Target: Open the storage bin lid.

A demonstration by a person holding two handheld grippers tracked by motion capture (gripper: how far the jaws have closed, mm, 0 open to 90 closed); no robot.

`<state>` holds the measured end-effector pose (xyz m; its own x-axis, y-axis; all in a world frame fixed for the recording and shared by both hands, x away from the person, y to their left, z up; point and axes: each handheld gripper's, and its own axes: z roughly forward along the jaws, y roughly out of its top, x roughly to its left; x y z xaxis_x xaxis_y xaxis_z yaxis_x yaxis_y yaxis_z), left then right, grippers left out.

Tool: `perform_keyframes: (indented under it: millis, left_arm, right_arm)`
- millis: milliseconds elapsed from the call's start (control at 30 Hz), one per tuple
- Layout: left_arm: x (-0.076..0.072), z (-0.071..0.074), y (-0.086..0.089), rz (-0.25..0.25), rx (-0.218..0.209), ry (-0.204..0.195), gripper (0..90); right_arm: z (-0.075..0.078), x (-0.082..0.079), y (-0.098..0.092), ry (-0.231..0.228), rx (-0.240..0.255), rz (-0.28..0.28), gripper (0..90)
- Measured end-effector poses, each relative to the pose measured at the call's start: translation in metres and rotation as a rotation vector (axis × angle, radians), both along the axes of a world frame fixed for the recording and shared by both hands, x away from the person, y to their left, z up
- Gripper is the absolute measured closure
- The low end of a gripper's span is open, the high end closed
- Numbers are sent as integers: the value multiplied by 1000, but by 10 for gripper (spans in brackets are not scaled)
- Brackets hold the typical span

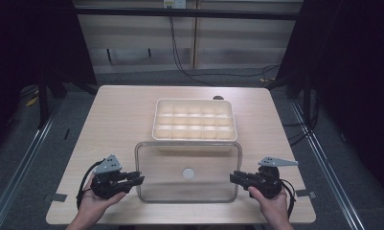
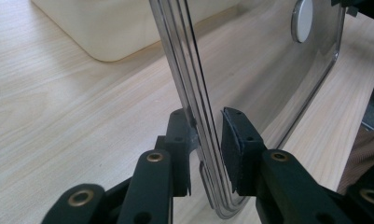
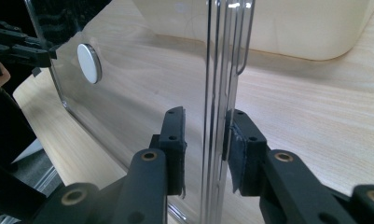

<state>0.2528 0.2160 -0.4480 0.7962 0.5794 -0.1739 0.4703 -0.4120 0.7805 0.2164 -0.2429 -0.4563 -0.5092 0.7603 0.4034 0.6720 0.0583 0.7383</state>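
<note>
A clear rectangular lid (image 1: 165,167) with a white round knob (image 1: 188,173) lies level between my two grippers, just in front of a cream compartment tray (image 1: 156,120). My left gripper (image 1: 139,179) is shut on the lid's left edge, and in the left gripper view its jaws (image 2: 205,135) straddle the ribbed rim of the lid (image 2: 268,60). My right gripper (image 1: 233,177) is shut on the lid's right edge. In the right gripper view the rim of the lid (image 3: 128,102) stands between the black pads (image 3: 238,140). The lid's far edge overlaps the tray's near wall.
The light wooden table (image 1: 118,115) has bare room left and right of the tray. A small dark object (image 1: 218,97) sits behind the tray. Cables run over the floor beyond the table. Dark curtains and metal rails flank both sides.
</note>
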Motion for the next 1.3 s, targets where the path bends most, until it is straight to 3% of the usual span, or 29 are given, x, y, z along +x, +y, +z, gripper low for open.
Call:
perform_keyframes:
  millis: [133, 433, 600, 867, 1300]
  left_arm:
    - [3, -5, 0, 9, 8, 18, 698]
    - [9, -10, -4, 12, 24, 35, 658]
    - [14, -14, -8, 3, 23, 55, 646]
    - [18, -19, -10, 13, 64, 62, 621]
    - [23, -26, -13, 7, 83, 100, 591]
  right_arm:
    - [-3, 1, 4, 12, -36, -3, 689]
    - [-9, 8, 5, 36, -53, -12, 654]
    - [-11, 9, 6, 41, -96, -17, 614]
    - [-18, 16, 9, 75, -120, -7, 558]
    - [-26, 24, 8, 111, -135, -9, 522]
